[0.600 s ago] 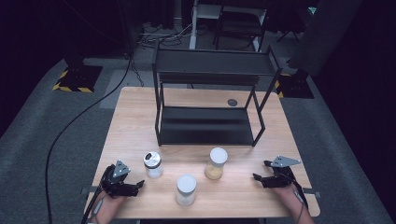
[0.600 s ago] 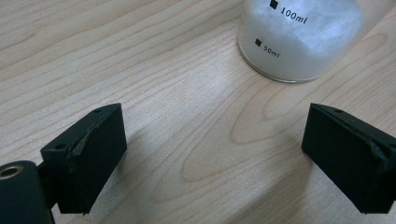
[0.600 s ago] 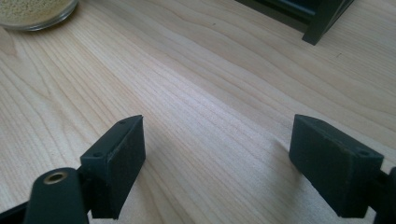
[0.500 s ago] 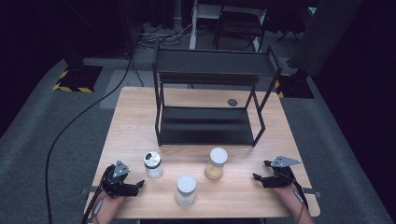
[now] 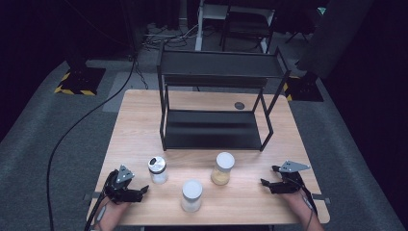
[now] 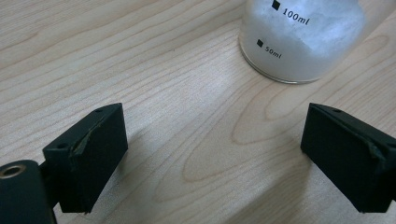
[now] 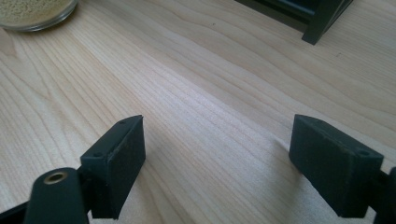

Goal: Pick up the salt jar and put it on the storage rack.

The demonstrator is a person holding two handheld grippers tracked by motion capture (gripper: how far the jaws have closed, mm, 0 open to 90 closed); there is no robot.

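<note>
The left gripper (image 5: pixel 140 192) rests low on the pale wooden bench (image 5: pixel 139 120) with its black fingers (image 6: pixel 88 158) spread and nothing between them. Just ahead of them stands a clear glass jar of white powder with a white lid (image 6: pixel 301 39). The right gripper (image 5: pixel 265 184) also keeps its fingers (image 7: pixel 116 163) spread over bare wood. Ahead and to their left stands a clear glass jar of tan grains (image 7: pixel 35 11); a black metal two-tier shelf rack (image 7: pixel 322 18) stands farther ahead, to their right.
</note>
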